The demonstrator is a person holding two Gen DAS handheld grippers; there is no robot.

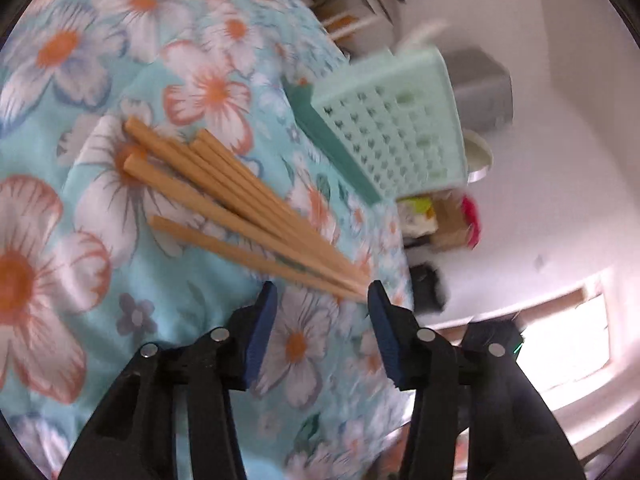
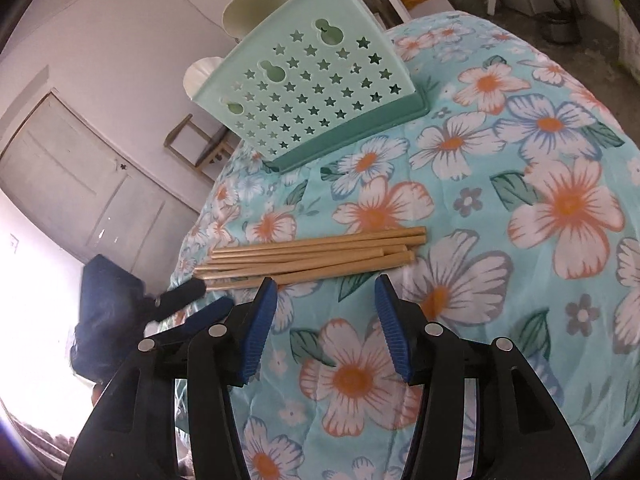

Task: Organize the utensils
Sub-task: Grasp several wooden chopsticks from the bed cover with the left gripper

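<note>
Wooden chopsticks [image 2: 316, 254] bundled near the table [image 2: 500, 168] edge, mint holder [image 2: 312, 92] behind, left gripper [image 1: 322, 294] spread at their tips, right gripper [image 2: 325, 286] spread, empty.

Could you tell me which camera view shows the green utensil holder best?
The right wrist view: the utensil holder stands sharp and whole, its star holes clear. The left wrist view shows it blurred and tilted.

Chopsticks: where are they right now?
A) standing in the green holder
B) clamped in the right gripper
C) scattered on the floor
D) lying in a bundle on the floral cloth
D: the chopsticks lie bundled on the floral cloth, in front of the green holder.
</note>
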